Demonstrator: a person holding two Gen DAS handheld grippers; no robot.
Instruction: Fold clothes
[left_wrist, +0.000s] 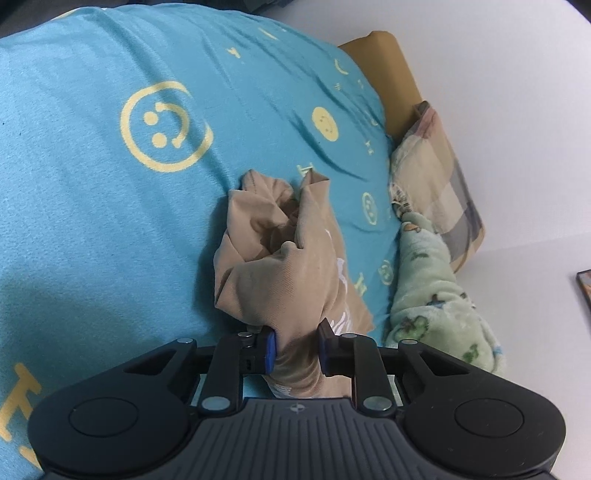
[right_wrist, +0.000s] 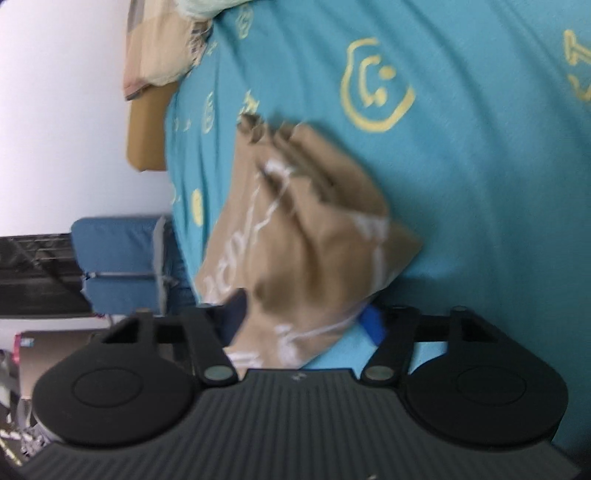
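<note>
The left gripper (left_wrist: 296, 349) is pinching the tan shirt (left_wrist: 280, 254) in a thick bunch. The right gripper (right_wrist: 304, 312) is gaping wide around a near corner, gripping nothing. Beyond, the shirt is lying crumpled on the sheet (left_wrist: 92, 184); lifting by 1 bunch risks tangling it.

No text reads clearly: yellow smiley signs on the teal bedsheet (left_wrist: 92, 184), illegible white lettering on the tan garment (right_wrist: 314, 236).
</note>
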